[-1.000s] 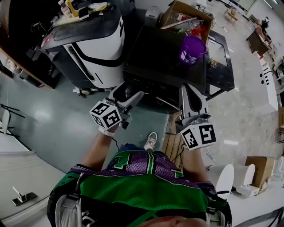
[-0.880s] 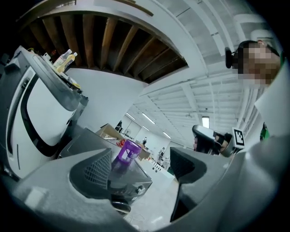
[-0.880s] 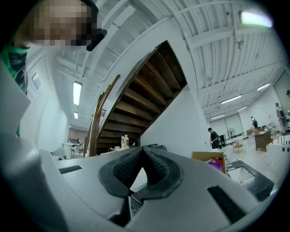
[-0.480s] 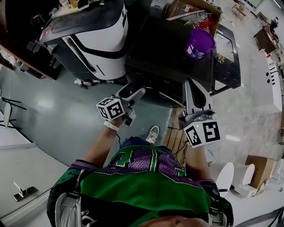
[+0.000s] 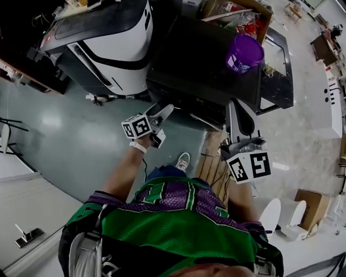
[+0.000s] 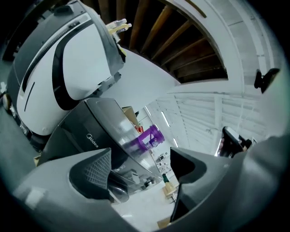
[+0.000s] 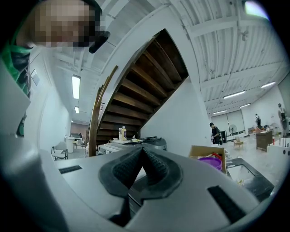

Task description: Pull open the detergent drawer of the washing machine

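The dark grey washing machine (image 5: 200,59) stands ahead of me, and a purple tub (image 5: 244,53) sits on its top. In the left gripper view its front panel with a white logo (image 6: 92,140) fills the middle; I cannot pick out the drawer itself. My left gripper (image 5: 161,110) hangs close before the machine's front left part, jaws wide open with nothing between them (image 6: 140,167). My right gripper (image 5: 237,104) reaches level at the machine's front right edge, its ribbed pads pressed together on nothing (image 7: 142,156).
A large white and black machine (image 5: 116,48) stands to the left of the washer. An open cardboard box (image 5: 232,13) sits behind it. A wooden pallet (image 5: 213,162) and the person's shoe (image 5: 184,160) lie below the grippers. A dark staircase (image 7: 136,90) rises behind.
My left gripper has sunk and moved in toward the washer's front, rolling as it went. My right gripper has shifted slightly forward and stays shut.
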Demonstrator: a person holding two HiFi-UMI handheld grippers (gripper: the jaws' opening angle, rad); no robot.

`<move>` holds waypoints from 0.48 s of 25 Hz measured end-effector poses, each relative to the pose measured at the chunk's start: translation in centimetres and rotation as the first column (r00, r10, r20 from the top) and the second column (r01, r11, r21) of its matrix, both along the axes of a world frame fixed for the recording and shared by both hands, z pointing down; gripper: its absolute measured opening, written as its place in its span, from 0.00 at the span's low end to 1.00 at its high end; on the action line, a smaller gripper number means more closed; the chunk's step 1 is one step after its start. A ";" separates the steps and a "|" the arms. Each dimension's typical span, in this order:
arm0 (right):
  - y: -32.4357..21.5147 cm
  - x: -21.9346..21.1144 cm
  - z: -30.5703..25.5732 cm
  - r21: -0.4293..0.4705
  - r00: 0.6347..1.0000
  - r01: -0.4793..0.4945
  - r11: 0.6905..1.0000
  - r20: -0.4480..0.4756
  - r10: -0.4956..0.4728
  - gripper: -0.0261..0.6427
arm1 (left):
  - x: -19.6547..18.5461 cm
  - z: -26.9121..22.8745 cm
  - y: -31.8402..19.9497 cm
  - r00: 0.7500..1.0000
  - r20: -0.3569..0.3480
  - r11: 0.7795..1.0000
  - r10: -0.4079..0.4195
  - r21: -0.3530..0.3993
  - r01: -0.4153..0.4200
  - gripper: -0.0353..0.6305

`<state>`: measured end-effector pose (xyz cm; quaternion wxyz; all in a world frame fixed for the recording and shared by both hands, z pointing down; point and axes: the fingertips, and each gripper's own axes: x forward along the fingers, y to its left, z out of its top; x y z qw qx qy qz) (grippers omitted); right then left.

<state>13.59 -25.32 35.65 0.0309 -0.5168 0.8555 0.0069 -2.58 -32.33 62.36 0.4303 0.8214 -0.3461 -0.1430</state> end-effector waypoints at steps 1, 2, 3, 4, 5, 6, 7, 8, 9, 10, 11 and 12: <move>-0.3 0.3 0.1 -0.003 1.000 -0.003 1.000 -0.002 0.003 0.04 | 0.0 0.4 -0.6 0.999 -0.032 1.000 -0.010 -0.015 0.009 0.64; -0.6 0.5 0.3 -0.006 1.000 -0.006 1.000 -0.004 0.006 0.04 | 0.0 0.9 -1.1 0.998 -0.066 0.999 -0.019 -0.032 0.017 0.64; -0.9 0.7 0.5 -0.011 1.000 -0.009 1.000 -0.005 0.009 0.04 | 0.1 1.4 -1.6 0.995 -0.096 0.999 -0.029 -0.049 0.024 0.64; -1.3 0.9 0.7 -0.016 1.000 -0.011 1.000 -0.005 0.011 0.04 | 0.1 1.9 -2.1 0.992 -0.121 0.997 -0.039 -0.066 0.032 0.64; -1.6 1.1 0.9 -0.022 1.000 -0.012 1.000 -0.005 0.012 0.04 | 0.1 2.4 -2.6 0.989 -0.140 0.996 -0.051 -0.082 0.039 0.64; -1.9 1.3 1.1 -0.028 1.000 -0.013 1.000 -0.004 0.013 0.04 | 0.1 2.9 -3.0 0.986 -0.153 0.994 -0.062 -0.097 0.047 0.64; -2.2 1.5 1.3 -0.033 1.000 -0.014 0.999 -0.004 0.014 0.04 | 0.0 3.4 -3.5 0.984 -0.162 0.992 -0.073 -0.110 0.056 0.64; -2.5 1.7 1.5 -0.037 1.000 -0.015 0.999 -0.005 0.015 0.04 | -0.1 4.0 -4.0 0.982 -0.171 0.990 -0.085 -0.122 0.064 0.64; -2.7 1.9 1.7 -0.040 1.000 -0.016 0.999 -0.006 0.016 0.04 | -0.1 4.5 -4.5 0.979 -0.182 0.988 -0.096 -0.133 0.073 0.64; -3.0 2.1 1.8 -0.043 1.000 -0.018 0.999 -0.007 0.018 0.04 | -0.3 5.1 -5.0 0.975 -0.196 0.986 -0.108 -0.144 0.080 0.65; -3.3 2.2 2.0 -0.047 1.000 -0.020 0.999 -0.008 0.019 0.04 | -0.4 5.6 -5.5 0.970 -0.209 0.984 -0.119 -0.157 0.087 0.65; -3.6 2.4 2.2 -0.051 1.000 -0.021 0.998 -0.009 0.021 0.04 | -0.5 6.2 -5.9 0.966 -0.221 0.981 -0.131 -0.172 0.094 0.65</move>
